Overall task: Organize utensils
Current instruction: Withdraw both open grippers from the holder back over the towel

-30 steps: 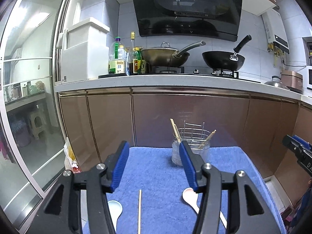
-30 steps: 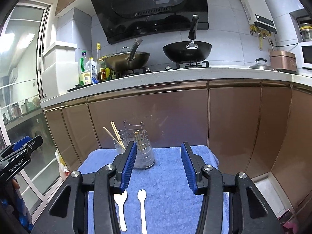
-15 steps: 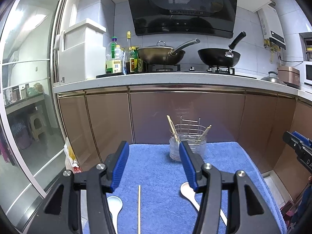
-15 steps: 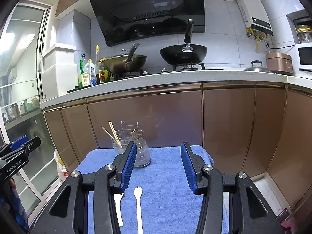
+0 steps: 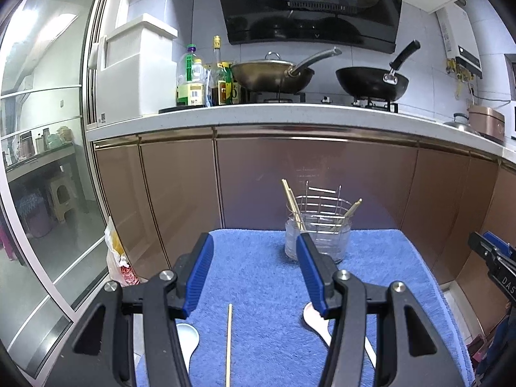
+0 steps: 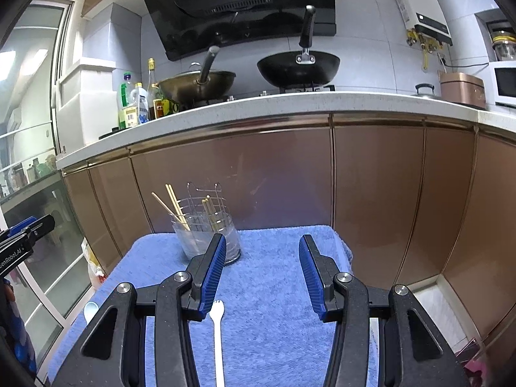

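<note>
A clear utensil holder (image 5: 317, 237) with a wire rack and several chopsticks stands at the far edge of a blue towel (image 5: 258, 277). On the towel lie a single chopstick (image 5: 229, 342), a white spoon (image 5: 187, 338) at the left and another white spoon (image 5: 317, 321) under my left gripper's right finger. My left gripper (image 5: 254, 271) hangs open above them, holding nothing. In the right wrist view the holder (image 6: 206, 235) is at the far left and a white fork (image 6: 217, 338) lies below my open, empty right gripper (image 6: 261, 274).
Brown cabinet fronts (image 5: 290, 177) rise right behind the towel, under a counter with two woks and bottles. A glass sliding door (image 5: 42, 161) stands at the left, with a plastic bag (image 5: 116, 258) on the floor beside the towel's left edge. The other gripper's tip (image 5: 493, 258) shows at the right.
Both views have shifted slightly; the holder and the towel sit a little differently in the frame. Both grippers keep the same opening and no utensil has moved.
</note>
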Tool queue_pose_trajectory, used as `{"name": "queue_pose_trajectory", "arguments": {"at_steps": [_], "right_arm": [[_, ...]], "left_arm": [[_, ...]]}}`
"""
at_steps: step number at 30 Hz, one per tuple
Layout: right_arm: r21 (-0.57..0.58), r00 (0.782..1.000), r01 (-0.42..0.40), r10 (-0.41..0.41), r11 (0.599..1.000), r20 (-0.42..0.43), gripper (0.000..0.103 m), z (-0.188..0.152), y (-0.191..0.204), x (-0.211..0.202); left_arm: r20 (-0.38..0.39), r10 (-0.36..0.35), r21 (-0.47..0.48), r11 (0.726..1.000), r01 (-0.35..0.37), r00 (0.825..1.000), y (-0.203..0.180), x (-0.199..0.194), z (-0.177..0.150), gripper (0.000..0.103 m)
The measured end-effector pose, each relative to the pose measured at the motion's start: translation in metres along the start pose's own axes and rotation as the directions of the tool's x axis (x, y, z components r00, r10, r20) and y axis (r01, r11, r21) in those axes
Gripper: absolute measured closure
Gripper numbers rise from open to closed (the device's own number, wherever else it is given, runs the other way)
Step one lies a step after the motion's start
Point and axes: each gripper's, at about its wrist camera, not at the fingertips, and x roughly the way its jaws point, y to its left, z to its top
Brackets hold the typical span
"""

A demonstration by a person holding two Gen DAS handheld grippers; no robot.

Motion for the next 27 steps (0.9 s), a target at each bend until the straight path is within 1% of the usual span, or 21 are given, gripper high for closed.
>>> {"name": "queue_pose_trajectory", "arguments": {"at_steps": [4,8,14,22,27], "right_arm": [[0.000,1.000,0.001,-0.001,1.000,-0.012,0.056,-0.002,-0.001,0.010],[-0.006,1.000,0.002,-0.002,1.000,-0.026,0.056,-0.007,0.001,0.016],[-0.007,0.999,0.010,-0.010,1.000,-0.032,0.056,-0.009,0.003,0.021],[-0.015,0.999,-0.003,0.003,1.000,-0.033,0.056,-0.008,0.010,0.020],[-0.037,1.000,-0.020,0.019,0.999,-0.024,0.056,-0.006,0.015,0.011]], "left_arm": [[-0.033,0.003,0.014,1.000,-0.003,0.999,-0.003,0.013,-0.004,0.052],[-0.054,0.003,0.007,1.000,-0.003,0.999,-0.001,0.023,-0.006,0.052],[-0.062,0.008,-0.005,1.000,-0.009,0.998,0.004,0.028,-0.009,0.052],[-0.058,0.018,-0.011,1.000,-0.019,0.998,0.009,0.020,-0.009,0.052],[-0.056,0.013,-0.009,1.000,-0.014,0.998,0.010,0.011,-0.009,0.052]]}}
